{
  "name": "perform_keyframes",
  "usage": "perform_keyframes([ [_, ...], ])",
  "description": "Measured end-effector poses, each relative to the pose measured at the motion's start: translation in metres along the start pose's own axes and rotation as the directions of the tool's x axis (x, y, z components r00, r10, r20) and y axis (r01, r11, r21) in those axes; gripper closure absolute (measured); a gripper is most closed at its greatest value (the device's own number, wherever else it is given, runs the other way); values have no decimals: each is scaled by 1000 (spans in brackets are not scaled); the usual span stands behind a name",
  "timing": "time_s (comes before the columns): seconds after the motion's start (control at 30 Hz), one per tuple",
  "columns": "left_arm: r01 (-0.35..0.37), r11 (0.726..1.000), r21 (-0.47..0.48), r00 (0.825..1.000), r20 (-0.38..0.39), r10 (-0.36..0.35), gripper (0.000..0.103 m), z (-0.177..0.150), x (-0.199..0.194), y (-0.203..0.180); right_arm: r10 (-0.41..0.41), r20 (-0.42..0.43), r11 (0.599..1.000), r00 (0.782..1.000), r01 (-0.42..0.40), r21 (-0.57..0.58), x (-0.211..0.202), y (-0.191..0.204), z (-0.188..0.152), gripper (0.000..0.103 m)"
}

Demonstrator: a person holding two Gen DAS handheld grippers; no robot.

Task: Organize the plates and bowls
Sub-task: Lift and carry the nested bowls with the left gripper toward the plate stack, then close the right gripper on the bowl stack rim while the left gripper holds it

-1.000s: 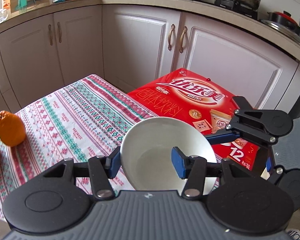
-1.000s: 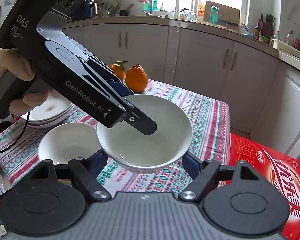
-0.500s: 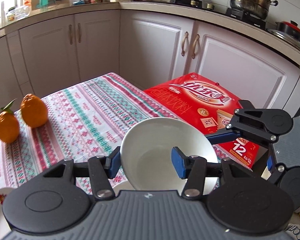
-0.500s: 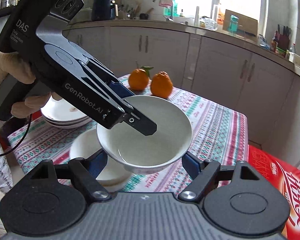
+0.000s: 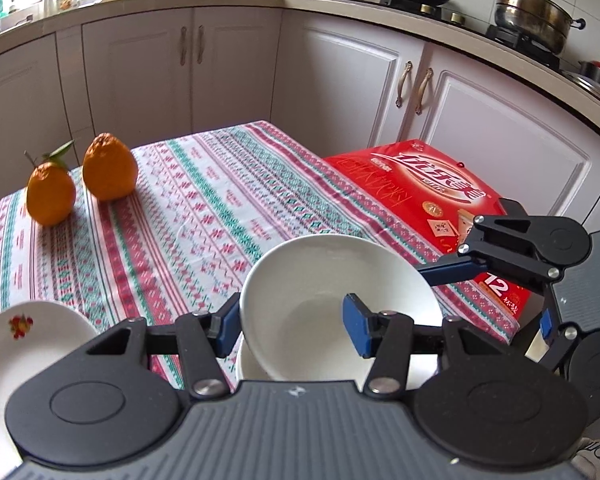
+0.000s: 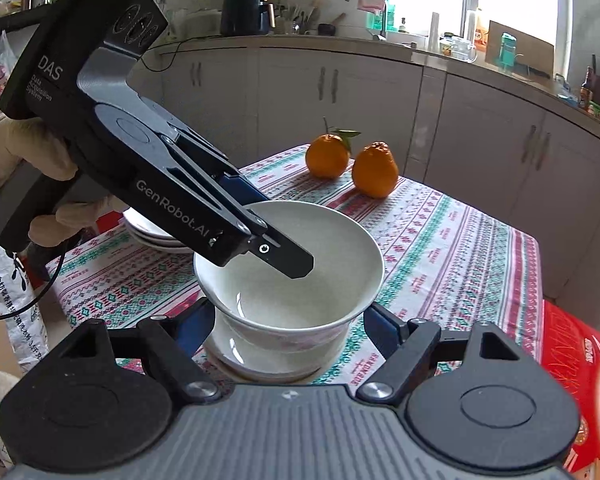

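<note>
Left wrist view: we see the left gripper point(image 5: 290, 326) clenched on the near rim of the white bowl point(image 5: 332, 280), one pad inside and one outside. A second ago that bowl hung over bare tablecloth point(image 5: 204, 216) with no other crockery under it; now a second bowl point(image 5: 250, 364) peeks out directly beneath it, and a flowered plate point(image 5: 28, 344) has come in at the lower left. The two oranges point(image 5: 80, 184) have slid from the frame's edge toward the middle, so we have carried the bowl sideways across the table.

In the right wrist view the right gripper point(image 6: 288, 320) flanks the bowl's lower wall with its jaws spread. We cannot tell whether its pads actually press or only steady it. The lower bowl point(image 6: 260, 356), earlier off to the left, now sits squarely below the carried one, with the plate stack point(image 6: 152, 232) behind.

We judge the nesting step is nearly lined up; lowering remains.
</note>
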State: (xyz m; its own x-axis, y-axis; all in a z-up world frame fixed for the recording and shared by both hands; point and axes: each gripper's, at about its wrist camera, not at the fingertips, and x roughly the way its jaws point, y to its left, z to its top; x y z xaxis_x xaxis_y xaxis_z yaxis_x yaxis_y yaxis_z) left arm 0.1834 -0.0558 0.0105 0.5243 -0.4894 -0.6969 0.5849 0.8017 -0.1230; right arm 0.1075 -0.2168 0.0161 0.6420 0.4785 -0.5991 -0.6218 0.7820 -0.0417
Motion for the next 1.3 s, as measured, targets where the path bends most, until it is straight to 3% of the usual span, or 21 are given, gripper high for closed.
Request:
perform_keyframes([
  [0.77, 15, 1000, -7, 1000, -14, -15, 50, -15, 10, 5, 19, -45, 1000, 999, -18, 18, 15, 2, -11, 18],
  [0.83, 20, 1000, -8, 1000, -12, -20, 48, -15, 10, 6, 19, -47, 1000, 999, -18, 19, 16, 2, -11, 18],
  [0.9, 24, 1000, -6, 1000, -8, -24, 37, -15, 9, 7, 17, -48, 1000, 999, -16, 18, 16, 2, -12, 18],
  [0.97, 19, 1000, -1, 1000, 6, -19, 24, -16, 7, 6, 18, -34, 1000, 999, -17, 18, 15, 2, -11, 4],
  [1.0, 16, 1000, 0, 1000, 12, -16, 23, -16, 6, 7, 18, -26, 1000, 999, -17, 17, 14, 2, -10, 0],
  [1.3, -1, 1000, 7, 999, 40, 0, 17, -17, -8, 8, 41, -28, 999, 999, -40, 27, 9, 1, -11, 0],
])
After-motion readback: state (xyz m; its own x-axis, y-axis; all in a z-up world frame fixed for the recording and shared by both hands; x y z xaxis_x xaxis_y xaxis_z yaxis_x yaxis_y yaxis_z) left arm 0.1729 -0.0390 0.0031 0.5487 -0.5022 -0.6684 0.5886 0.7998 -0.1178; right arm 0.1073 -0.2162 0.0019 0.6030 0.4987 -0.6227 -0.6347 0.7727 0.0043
